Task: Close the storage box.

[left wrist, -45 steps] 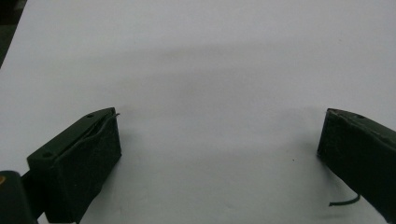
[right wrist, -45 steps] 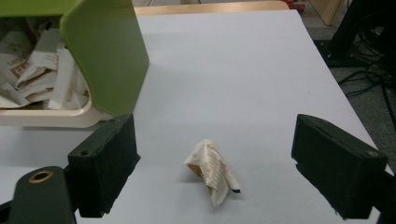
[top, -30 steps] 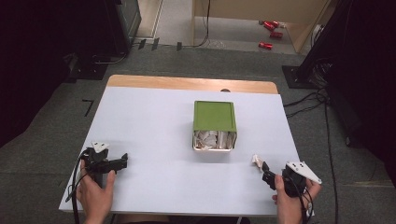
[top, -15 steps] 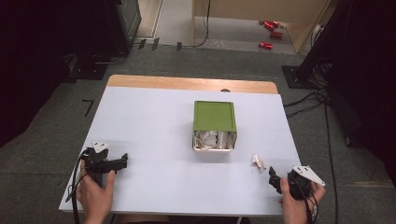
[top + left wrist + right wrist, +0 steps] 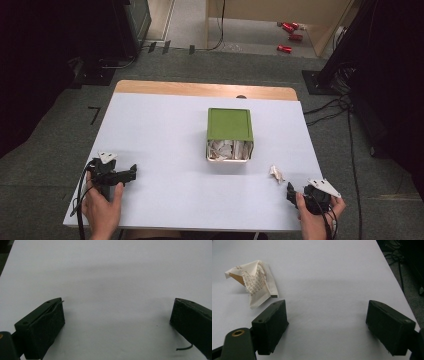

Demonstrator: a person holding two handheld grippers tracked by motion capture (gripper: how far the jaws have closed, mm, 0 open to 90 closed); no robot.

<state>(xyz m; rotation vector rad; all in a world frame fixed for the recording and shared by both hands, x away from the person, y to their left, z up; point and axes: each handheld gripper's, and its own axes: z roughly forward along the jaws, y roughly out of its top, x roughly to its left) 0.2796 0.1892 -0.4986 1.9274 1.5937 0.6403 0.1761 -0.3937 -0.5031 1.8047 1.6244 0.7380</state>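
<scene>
A crumpled paper scrap (image 5: 275, 173) lies on the white table (image 5: 165, 130) at lower right, just up-left of the right gripper (image 5: 291, 192), whose jaws gape empty. Nothing lies between them. A green box (image 5: 229, 125) of scraps sits at centre; the left gripper (image 5: 131, 173), also spread wide, rests at lower left.

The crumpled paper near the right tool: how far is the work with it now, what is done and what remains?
Done: the green-lidded box at the table's middle already holds several crumpled papers. In hand: nothing; the right tool is open, and the crumpled paper lies on the white table just ahead of its jaws, not between them. The left tool is open too. Left, probably: grasp this paper and put it into the box.
</scene>
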